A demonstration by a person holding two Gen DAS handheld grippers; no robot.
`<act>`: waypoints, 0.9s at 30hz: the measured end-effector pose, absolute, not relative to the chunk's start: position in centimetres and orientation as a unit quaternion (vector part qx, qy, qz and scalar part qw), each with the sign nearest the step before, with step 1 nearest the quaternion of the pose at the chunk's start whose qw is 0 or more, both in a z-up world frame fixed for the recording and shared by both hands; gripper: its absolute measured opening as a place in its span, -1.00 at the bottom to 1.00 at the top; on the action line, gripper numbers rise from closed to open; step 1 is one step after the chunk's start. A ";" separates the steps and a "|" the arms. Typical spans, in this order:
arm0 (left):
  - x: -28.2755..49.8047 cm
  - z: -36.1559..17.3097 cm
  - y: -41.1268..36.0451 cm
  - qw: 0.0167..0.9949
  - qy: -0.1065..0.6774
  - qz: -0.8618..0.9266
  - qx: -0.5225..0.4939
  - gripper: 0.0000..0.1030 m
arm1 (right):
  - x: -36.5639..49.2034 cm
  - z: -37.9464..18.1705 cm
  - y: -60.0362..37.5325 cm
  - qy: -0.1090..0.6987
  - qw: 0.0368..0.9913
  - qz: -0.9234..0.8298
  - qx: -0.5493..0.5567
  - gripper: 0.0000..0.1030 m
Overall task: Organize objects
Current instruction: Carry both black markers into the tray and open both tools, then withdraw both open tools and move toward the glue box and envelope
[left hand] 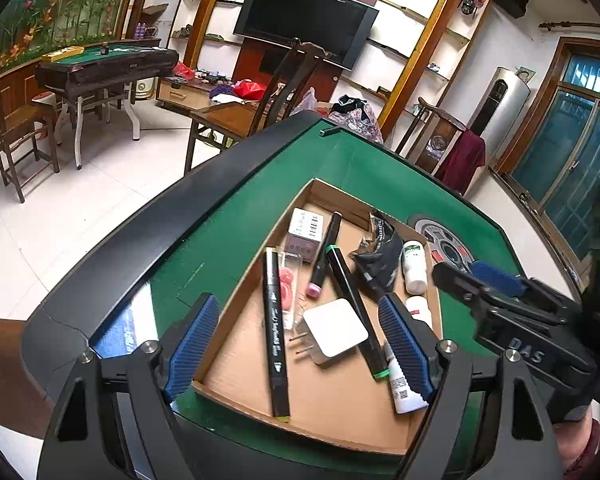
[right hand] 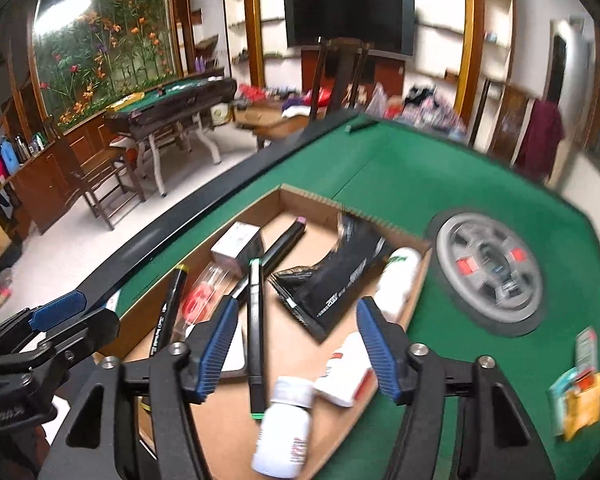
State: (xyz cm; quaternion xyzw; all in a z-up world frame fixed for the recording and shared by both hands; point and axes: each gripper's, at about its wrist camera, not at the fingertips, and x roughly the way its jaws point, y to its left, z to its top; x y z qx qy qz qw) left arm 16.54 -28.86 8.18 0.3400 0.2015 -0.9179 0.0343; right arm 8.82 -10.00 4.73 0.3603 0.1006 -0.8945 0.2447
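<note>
A shallow cardboard tray lies on the green table and holds black markers, a white charger, a small white-purple box, a black pouch and white bottles. My left gripper is open and empty over the tray, around the charger and markers. My right gripper is open and empty above the tray's near part. Each gripper shows in the other's view.
A round grey dial is set in the table centre. Small colourful packets lie on the felt at the right. The black table rim runs along the left. A dark pen lies at the far edge.
</note>
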 end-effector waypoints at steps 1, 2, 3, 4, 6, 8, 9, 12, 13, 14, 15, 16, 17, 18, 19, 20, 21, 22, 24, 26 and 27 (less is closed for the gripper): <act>16.5 8.2 -28.7 0.034 0.201 -0.918 0.341 0.58 | 9.1 5.1 -9.8 0.105 0.241 -0.899 0.351 0.43; 16.5 8.3 -28.4 0.033 0.199 -0.918 0.342 0.58 | 9.4 5.4 -9.6 0.109 0.238 -0.902 0.344 0.46; 16.5 8.3 -28.2 0.031 0.197 -0.918 0.342 0.58 | 9.7 5.6 -9.4 0.113 0.234 -0.905 0.337 0.50; 16.5 8.3 -28.1 0.030 0.196 -0.918 0.342 0.58 | 10.0 5.9 -9.1 0.116 0.231 -0.908 0.330 0.53; 16.5 8.5 -27.5 0.028 0.190 -0.919 0.343 0.58 | 10.2 6.0 -8.7 0.119 0.228 -0.911 0.322 0.56; 16.4 8.7 -26.9 0.025 0.186 -0.920 0.345 0.59 | 10.5 6.3 -8.2 0.119 0.227 -0.914 0.316 0.57; 16.4 8.7 -26.6 0.024 0.184 -0.920 0.345 0.59 | 10.6 6.2 -8.0 0.118 0.226 -0.914 0.315 0.58; 16.1 9.0 -25.6 0.020 0.175 -0.921 0.349 0.59 | 10.7 6.3 -7.1 0.113 0.223 -0.917 0.311 0.60; 16.0 9.1 -25.2 0.019 0.172 -0.920 0.351 0.59 | 10.6 6.4 -6.7 0.111 0.222 -0.918 0.309 0.61; 15.9 9.2 -24.9 0.018 0.168 -0.920 0.353 0.59 | 10.6 6.4 -6.4 0.109 0.221 -0.919 0.309 0.62; 15.8 9.2 -24.6 0.017 0.166 -0.920 0.354 0.59 | 10.5 6.5 -6.0 0.106 0.218 -0.920 0.309 0.63; 15.7 9.3 -24.2 0.016 0.164 -0.920 0.356 0.59 | 10.4 6.5 -5.6 0.103 0.217 -0.920 0.309 0.63; 15.7 9.4 -23.9 0.014 0.161 -0.920 0.357 0.59 | 10.4 6.4 -5.4 0.100 0.217 -0.921 0.309 0.63; 15.6 9.4 -23.6 0.013 0.159 -0.920 0.358 0.59 | 10.2 6.4 -4.9 0.097 0.216 -0.921 0.310 0.64; 15.5 9.4 -23.2 0.011 0.156 -0.920 0.360 0.59 | 10.1 6.4 -4.5 0.094 0.214 -0.922 0.310 0.64; 15.3 9.4 -22.8 0.009 0.153 -0.920 0.361 0.59 | 10.0 6.4 -4.1 0.091 0.211 -0.922 0.311 0.65; 15.2 9.5 -22.3 0.007 0.149 -0.920 0.363 0.59 | 10.0 6.3 -3.8 0.089 0.210 -0.922 0.312 0.65; 15.1 9.5 -22.0 0.005 0.147 -0.920 0.364 0.59 | 9.8 6.3 -3.3 0.084 0.208 -0.923 0.313 0.65; 14.9 9.6 -21.1 0.001 0.139 -0.920 0.367 0.59 | 9.6 6.3 -2.5 0.078 0.205 -0.924 0.314 0.66; 14.6 9.7 -20.1 -0.005 0.131 -0.920 0.368 0.59 | 9.4 6.3 -1.6 0.072 0.200 -0.925 0.315 0.66; 14.5 9.7 -19.5 -0.008 0.127 -0.921 0.368 0.59 | 9.2 6.2 -1.0 0.069 0.197 -0.925 0.316 0.67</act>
